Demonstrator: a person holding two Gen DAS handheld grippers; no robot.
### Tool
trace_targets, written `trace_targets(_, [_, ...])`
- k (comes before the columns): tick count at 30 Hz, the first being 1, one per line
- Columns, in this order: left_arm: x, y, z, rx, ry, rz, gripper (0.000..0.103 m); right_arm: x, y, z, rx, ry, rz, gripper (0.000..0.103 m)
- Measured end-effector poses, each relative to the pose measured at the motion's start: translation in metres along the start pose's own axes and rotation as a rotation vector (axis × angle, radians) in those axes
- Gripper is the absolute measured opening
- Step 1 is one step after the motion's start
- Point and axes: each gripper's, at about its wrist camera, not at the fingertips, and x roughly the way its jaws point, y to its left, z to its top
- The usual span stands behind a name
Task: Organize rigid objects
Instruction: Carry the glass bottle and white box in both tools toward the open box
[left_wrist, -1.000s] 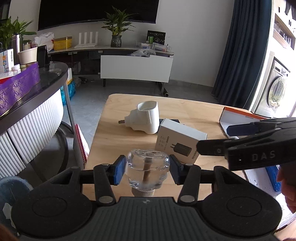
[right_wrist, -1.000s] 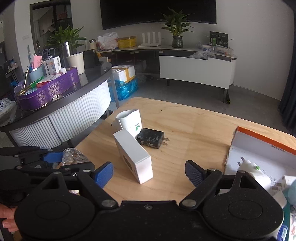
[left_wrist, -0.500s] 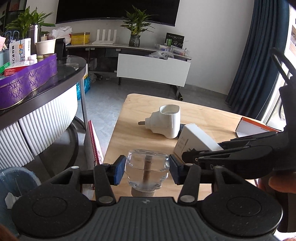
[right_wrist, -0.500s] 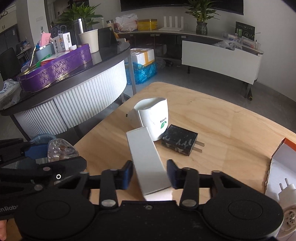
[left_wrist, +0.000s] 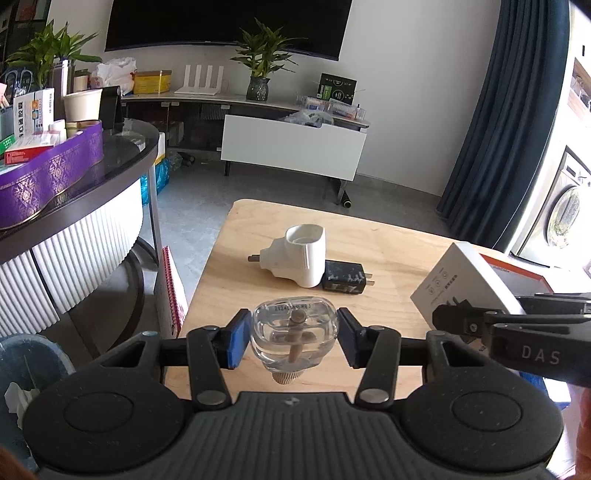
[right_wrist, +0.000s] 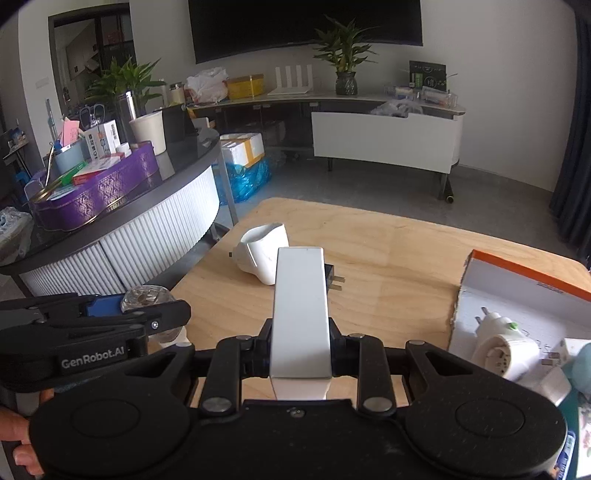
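My left gripper (left_wrist: 294, 341) is shut on a clear glass bottle (left_wrist: 294, 334), held above the near edge of the wooden table (left_wrist: 388, 254). The right gripper (right_wrist: 300, 347) is shut on a white charger box (right_wrist: 301, 310), lifted off the table and seen at the right in the left wrist view as the box (left_wrist: 465, 284). A white plug adapter (left_wrist: 303, 260) and a black charger (left_wrist: 345, 281) lie together mid-table. In the right wrist view the adapter (right_wrist: 260, 254) lies beyond the box, and the black charger is mostly hidden behind the box.
An orange-rimmed white box (right_wrist: 517, 295) at the table's right holds white plug adapters (right_wrist: 502, 347). A curved counter (left_wrist: 74, 206) with a purple tray (left_wrist: 48, 177) stands left. A bin (left_wrist: 26, 373) and a red-edged item (left_wrist: 171, 284) sit on the floor by the table.
The right gripper closed on the white box and lifted it off the table toward the right. The left gripper kept its hold on the glass bottle and stayed about where it was.
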Motion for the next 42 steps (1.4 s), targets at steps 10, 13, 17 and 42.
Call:
trace_targets(10, [-0.027,-0.031,0.001,0.010,0.000,-0.032,0.050,-0.061,-0.006,-0.024,0.040,-0.037,-0.079,0.032])
trace_targets(13, [-0.033,-0.040,-0.001,0.023,-0.002,-0.036,0.050,-0.075,-0.010,-0.030,0.055,-0.048,-0.096,0.032])
trace_targets(17, [-0.042,-0.053,-0.005,0.041,-0.008,-0.045,0.050,-0.093,-0.013,-0.036,0.055,-0.073,-0.116,0.032])
trace_targets(42, [-0.067,-0.113,-0.027,0.144,-0.020,-0.121,0.050,-0.168,-0.052,-0.079,0.152,-0.162,-0.220,0.032])
